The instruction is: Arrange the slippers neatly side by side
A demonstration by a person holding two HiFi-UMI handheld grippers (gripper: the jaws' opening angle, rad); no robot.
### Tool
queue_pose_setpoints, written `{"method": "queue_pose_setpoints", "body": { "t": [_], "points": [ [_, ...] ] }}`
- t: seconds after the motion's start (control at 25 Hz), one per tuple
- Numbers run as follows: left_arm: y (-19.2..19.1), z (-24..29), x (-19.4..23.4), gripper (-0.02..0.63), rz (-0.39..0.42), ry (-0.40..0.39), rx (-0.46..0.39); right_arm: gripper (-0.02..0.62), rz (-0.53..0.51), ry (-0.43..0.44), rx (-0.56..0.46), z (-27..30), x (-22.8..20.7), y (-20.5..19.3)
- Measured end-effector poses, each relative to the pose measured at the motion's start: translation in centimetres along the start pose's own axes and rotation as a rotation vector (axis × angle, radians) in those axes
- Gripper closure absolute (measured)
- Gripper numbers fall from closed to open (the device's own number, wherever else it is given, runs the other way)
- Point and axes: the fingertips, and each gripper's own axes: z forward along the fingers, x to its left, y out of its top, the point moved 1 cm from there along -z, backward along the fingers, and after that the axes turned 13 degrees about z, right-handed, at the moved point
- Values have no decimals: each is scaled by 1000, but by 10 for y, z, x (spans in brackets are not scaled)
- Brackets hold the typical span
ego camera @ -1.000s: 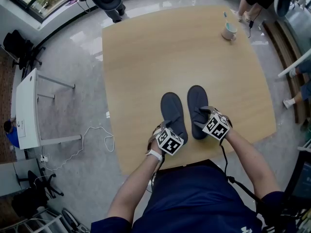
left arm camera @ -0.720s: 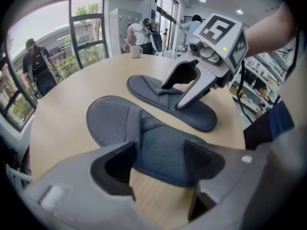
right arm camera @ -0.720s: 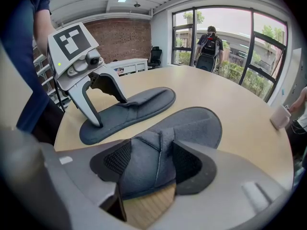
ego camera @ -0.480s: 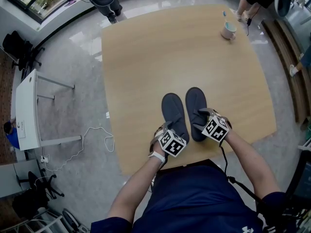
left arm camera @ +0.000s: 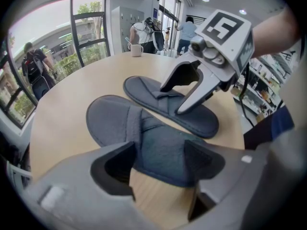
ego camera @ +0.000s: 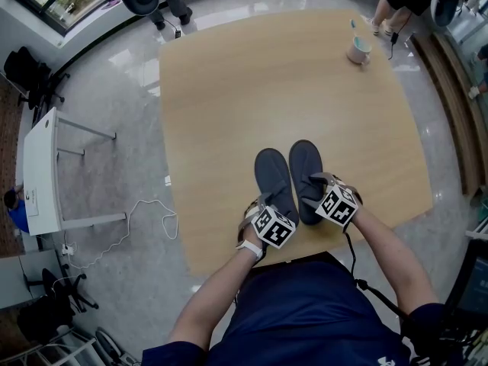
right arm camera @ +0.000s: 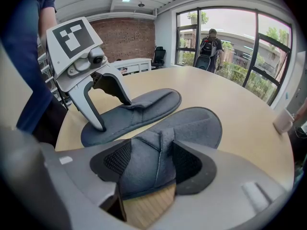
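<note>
1. Slippers in dark grey, the left slipper (left arm camera: pixel 144 138) and the right slipper (right arm camera: pixel 182 123), are laid just beside each other near the table's (ego camera: pixel 229 90) near edge.
2. The left gripper (left arm camera: pixel 158 159) is released, with its jaws held apart over the left slipper's heel end.
3. The right gripper (right arm camera: pixel 151 162) is clenched on the right slipper's strap. The pinched fold is shown only in the right gripper view.
4. Black-and-white square markers are carried on each cube (ego camera: pixel 273 226).
5. A mug (ego camera: pixel 358 49) is seen at the far edge, and a brick wall (right arm camera: pixel 124 37) only in the right gripper view.

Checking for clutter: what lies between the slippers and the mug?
Only bare table, seen in the head view, from the slippers to the mug.
</note>
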Motion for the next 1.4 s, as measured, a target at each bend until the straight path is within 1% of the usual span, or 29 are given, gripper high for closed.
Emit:
{"method": "queue_pose_setpoints", "body": {
  "t": [0.36,0.52,0.68,0.84,0.92,1.0,1.04,1.08,1.2,1.24,1.28,1.32,1.36,1.4],
  "points": [
    [3,0,-1,273,-4,-1,-2,316,-12,5,4,-1,1,1],
    [4,1,0,272,-14,3,4,316,-12,3,3,0,1,1],
    [5,2,0,272,-28,4,-8,316,-13,3,8,1,0,1],
    [8,-2,3,268,-48,3,-48,316,-27,-9,5,0,0,1],
    [15,-13,5,255,-34,20,-81,327,-46,-22,-25,-8,3,8],
    [21,-27,7,255,-32,34,-122,339,-41,-28,-78,-21,8,18],
    [24,-34,8,255,-56,31,-150,341,-23,-30,-109,-27,11,23],
    [26,-42,9,255,-101,20,-183,344,4,-31,-142,-33,12,28],
    [37,-78,16,259,-300,-32,-289,365,147,-22,-255,-52,18,44],
    [41,-91,20,276,-349,-32,-323,374,202,-19,-300,-59,20,51],
    [45,-103,26,294,-383,-13,-358,393,252,-20,-345,-68,20,59],
    [48,-116,33,324,-410,24,-396,423,299,-24,-390,-77,21,66],
    [50,-129,42,372,-434,76,-438,469,345,-29,-429,-84,21,71],
    [53,-143,51,446,-453,133,-484,537,393,-29,-463,-90,22,75]
  ]
}}
